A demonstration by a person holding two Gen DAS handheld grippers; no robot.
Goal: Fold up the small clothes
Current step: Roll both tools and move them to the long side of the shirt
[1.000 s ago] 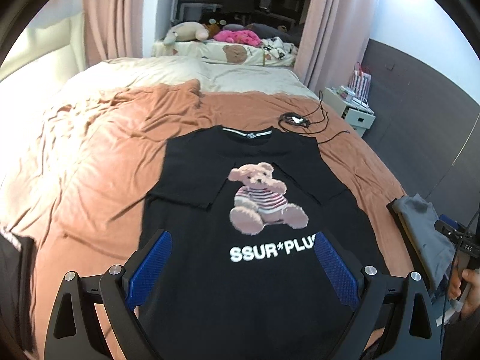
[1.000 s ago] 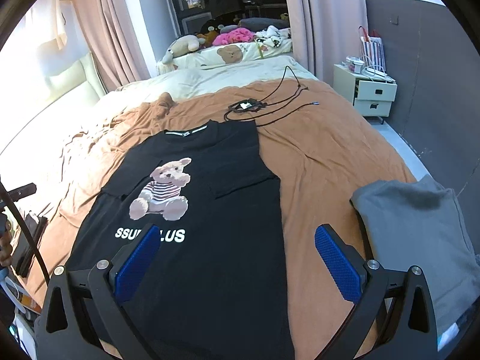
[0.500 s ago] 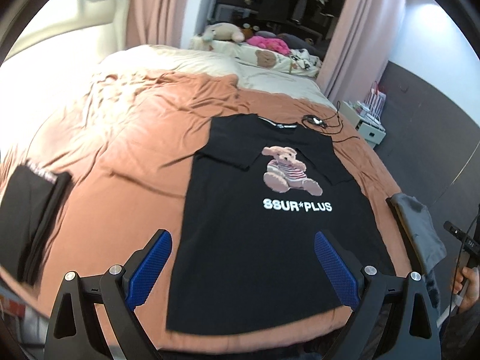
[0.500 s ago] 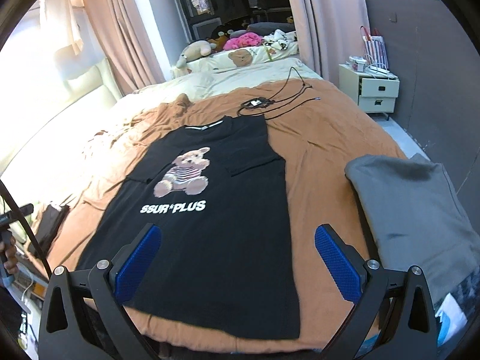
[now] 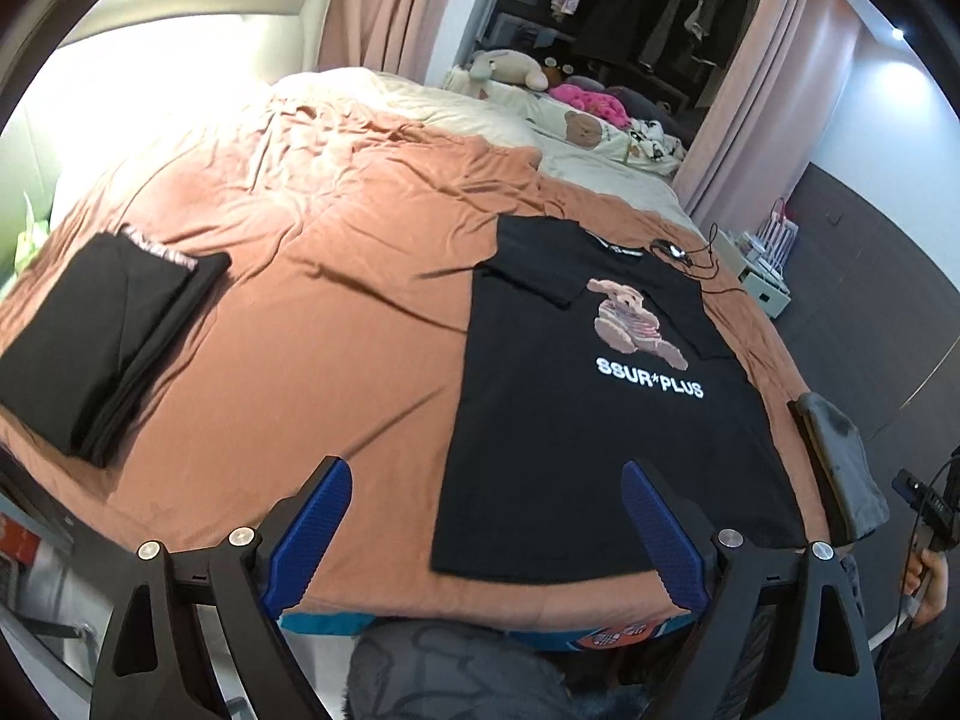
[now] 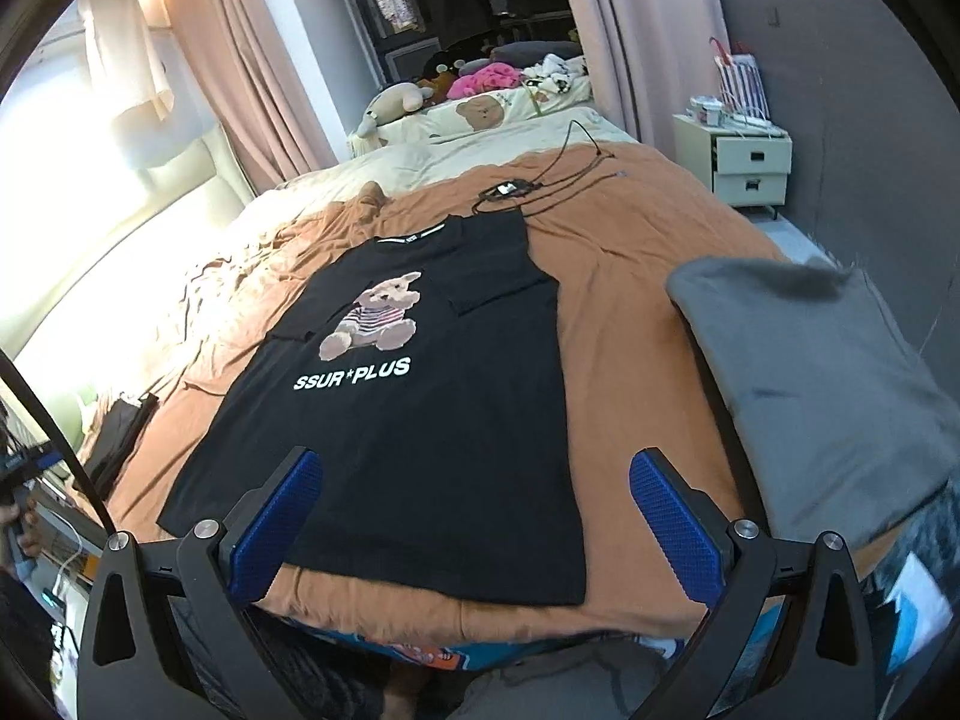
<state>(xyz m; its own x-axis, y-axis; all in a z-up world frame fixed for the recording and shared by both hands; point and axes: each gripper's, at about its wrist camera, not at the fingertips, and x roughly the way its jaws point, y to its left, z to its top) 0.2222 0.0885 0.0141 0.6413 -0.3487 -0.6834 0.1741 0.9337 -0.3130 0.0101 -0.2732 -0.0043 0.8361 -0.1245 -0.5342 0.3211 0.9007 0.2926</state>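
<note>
The black bear-print T-shirt (image 6: 414, 414) lay flat on the rust-brown bedspread (image 5: 336, 324), both sleeves already folded inward, its hem just ahead of the fingers. The left gripper (image 5: 480, 531) and right gripper (image 6: 474, 519) were both spread wide, holding nothing. The lengthwise fold looked like the step in hand; the next move probably called for each gripper to pinch a hem corner and carry it toward the collar.

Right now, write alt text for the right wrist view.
A black T-shirt with a bear print lies flat on a brown bedspread, sleeves folded in. The open right gripper hangs above its hem; a folded grey garment lies to the right.
</note>
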